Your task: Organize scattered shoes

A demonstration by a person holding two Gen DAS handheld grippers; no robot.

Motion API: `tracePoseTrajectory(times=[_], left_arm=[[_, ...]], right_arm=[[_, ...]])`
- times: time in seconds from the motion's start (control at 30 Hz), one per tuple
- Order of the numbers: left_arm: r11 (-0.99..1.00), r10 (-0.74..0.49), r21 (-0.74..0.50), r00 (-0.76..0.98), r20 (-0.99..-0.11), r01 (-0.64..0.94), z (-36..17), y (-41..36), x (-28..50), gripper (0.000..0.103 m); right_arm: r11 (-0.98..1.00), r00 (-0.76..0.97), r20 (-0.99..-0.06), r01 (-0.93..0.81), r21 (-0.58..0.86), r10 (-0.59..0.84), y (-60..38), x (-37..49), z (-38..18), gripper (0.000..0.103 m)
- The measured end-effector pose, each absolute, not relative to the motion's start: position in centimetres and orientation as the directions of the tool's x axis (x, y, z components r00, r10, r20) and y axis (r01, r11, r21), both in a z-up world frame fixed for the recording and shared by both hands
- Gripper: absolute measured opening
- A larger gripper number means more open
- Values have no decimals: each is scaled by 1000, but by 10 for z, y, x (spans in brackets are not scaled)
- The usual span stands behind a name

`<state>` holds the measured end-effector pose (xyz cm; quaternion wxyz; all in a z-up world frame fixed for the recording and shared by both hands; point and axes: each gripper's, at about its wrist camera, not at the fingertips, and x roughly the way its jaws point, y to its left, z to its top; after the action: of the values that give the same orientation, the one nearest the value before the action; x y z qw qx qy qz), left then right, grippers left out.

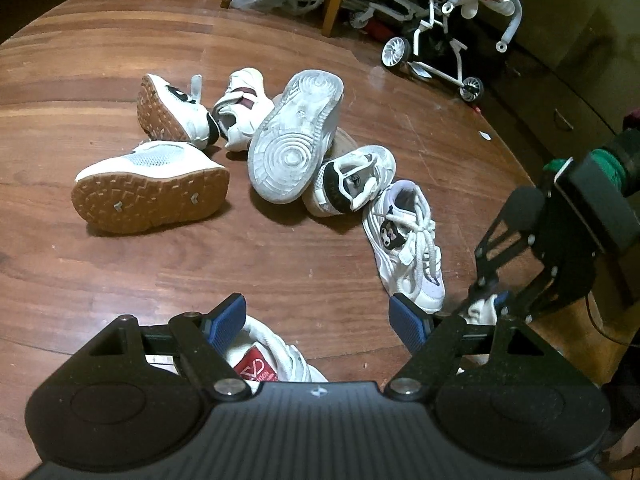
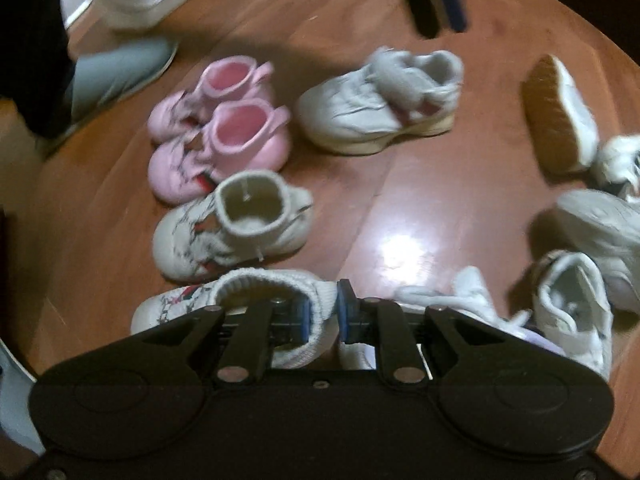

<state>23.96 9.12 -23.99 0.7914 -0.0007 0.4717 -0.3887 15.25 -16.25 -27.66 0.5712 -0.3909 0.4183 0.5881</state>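
Our right gripper (image 2: pixel 322 312) pinches a white sock-boot's cuff (image 2: pixel 280 284); left gripper (image 1: pixel 318 322) spread; pink pair (image 2: pixel 216 132) aligned left-centre, white sneaker pile (image 1: pixel 280 136) remains mid-frame.

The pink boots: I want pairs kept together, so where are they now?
In the right wrist view, upper left, the pink boots stand side by side on the wooden floor, just behind a white sock-collar shoe and left of a grey strap sneaker.

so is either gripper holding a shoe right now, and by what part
The right gripper is shut on the white sock-top shoe, pinching its knit ankle cuff. The left gripper is open, holding nothing.
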Motion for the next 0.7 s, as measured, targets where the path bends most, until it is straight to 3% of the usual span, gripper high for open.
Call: tracePoseTrajectory(times=[0.33,0.7], left_arm=[[704,-610,-371,248,-753,606,-247,97,239,78],[706,-608,-373,244,-756,602,-249,98,238,78]], right_arm=[[-17,20,-950,-1000,-26,312,-150,148,-300,14],[64,-37,-945,-996,61,325,-147,156,-306,14]])
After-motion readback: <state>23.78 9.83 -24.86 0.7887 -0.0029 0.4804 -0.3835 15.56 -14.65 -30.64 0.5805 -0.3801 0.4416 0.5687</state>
